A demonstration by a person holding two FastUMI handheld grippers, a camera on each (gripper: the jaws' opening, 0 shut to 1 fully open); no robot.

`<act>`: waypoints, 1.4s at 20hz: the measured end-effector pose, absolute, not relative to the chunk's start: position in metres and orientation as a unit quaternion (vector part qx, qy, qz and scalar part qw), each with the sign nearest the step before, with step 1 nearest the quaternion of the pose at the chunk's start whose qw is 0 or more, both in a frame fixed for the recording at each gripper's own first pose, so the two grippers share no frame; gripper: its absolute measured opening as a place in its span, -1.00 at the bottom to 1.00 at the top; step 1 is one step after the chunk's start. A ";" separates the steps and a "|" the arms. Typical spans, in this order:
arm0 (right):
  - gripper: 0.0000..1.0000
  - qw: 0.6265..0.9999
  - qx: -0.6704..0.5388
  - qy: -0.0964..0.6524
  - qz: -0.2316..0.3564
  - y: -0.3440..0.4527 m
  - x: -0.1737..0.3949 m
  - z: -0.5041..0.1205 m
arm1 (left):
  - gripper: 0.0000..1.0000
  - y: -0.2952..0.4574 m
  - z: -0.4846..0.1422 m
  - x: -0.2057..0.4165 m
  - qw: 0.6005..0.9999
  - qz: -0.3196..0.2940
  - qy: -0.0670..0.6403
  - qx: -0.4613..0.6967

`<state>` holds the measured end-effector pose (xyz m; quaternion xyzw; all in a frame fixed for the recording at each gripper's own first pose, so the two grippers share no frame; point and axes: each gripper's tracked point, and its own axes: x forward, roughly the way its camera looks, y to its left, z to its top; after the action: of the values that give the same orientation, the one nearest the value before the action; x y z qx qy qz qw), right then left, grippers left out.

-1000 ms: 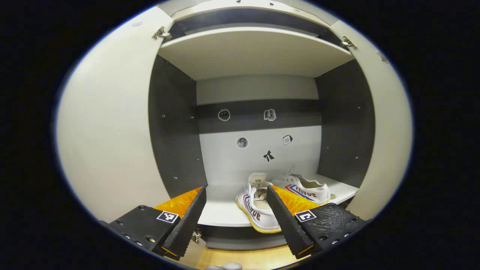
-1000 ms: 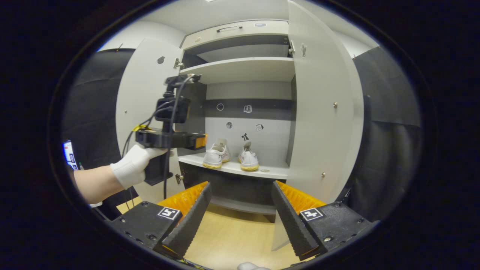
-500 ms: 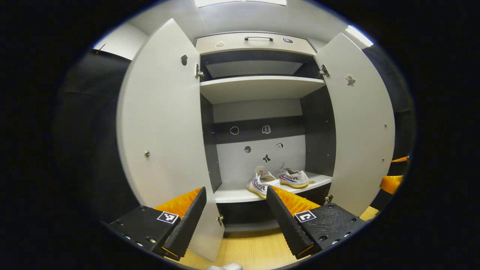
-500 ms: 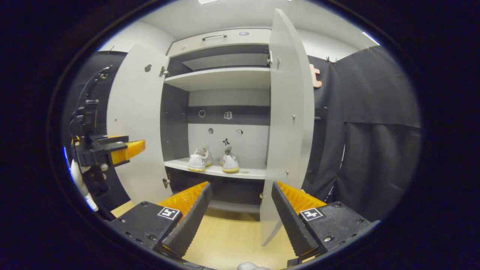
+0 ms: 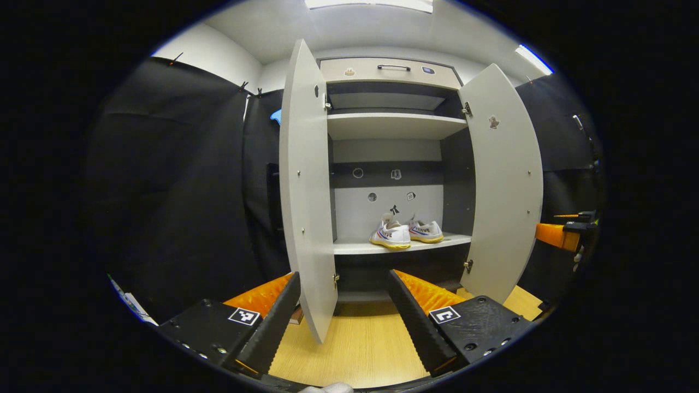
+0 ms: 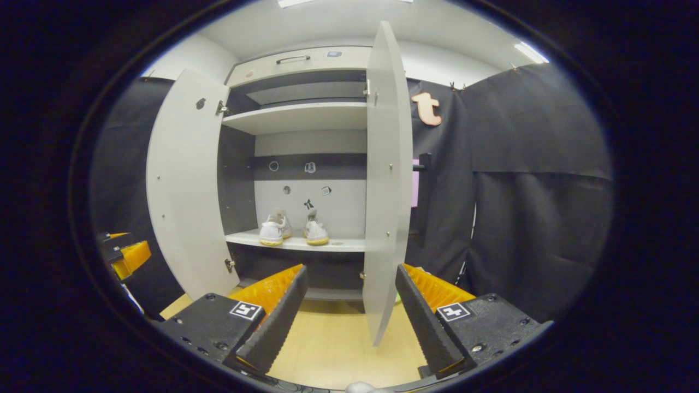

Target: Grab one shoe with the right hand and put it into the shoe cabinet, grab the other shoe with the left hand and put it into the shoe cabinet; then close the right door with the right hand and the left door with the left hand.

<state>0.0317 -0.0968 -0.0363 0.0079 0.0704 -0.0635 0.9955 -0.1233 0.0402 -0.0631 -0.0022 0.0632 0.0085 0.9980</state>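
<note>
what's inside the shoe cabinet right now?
Two white sneakers sit side by side on the lower shelf of the shoe cabinet. The shelf above looks bare underneath; its top surface is out of sight. Small stickers dot the back panel. Both doors stand open.

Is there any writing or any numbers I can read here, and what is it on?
Nothing reads clearly.
Shoes: coloured lettering on the side, too small to read.
Stickers on the back wall of the cabinet: too small to read.
Left gripper: square black-and-white pattern, no words.
</note>
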 end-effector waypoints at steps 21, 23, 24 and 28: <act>0.80 0.994 -0.008 0.052 -0.099 -0.239 0.117 0.031 | 0.93 -0.024 -0.071 -0.084 0.997 0.016 0.075 -0.023; 0.80 0.995 0.005 0.052 -0.088 -0.228 0.116 0.030 | 0.93 -0.026 -0.072 -0.080 0.997 0.014 0.079 -0.020; 0.80 0.995 0.009 0.051 -0.081 -0.220 0.117 0.029 | 0.93 -0.028 -0.072 -0.077 0.997 0.013 0.078 -0.019; 0.80 0.997 0.008 0.049 -0.052 -0.186 0.125 0.026 | 0.93 -0.027 -0.067 -0.071 0.997 0.010 0.072 -0.019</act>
<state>0.1247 -0.1857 0.0263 0.0078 0.0491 -0.0520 0.9974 -0.0710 -0.0275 -0.0669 -0.0188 0.0719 0.0095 0.9972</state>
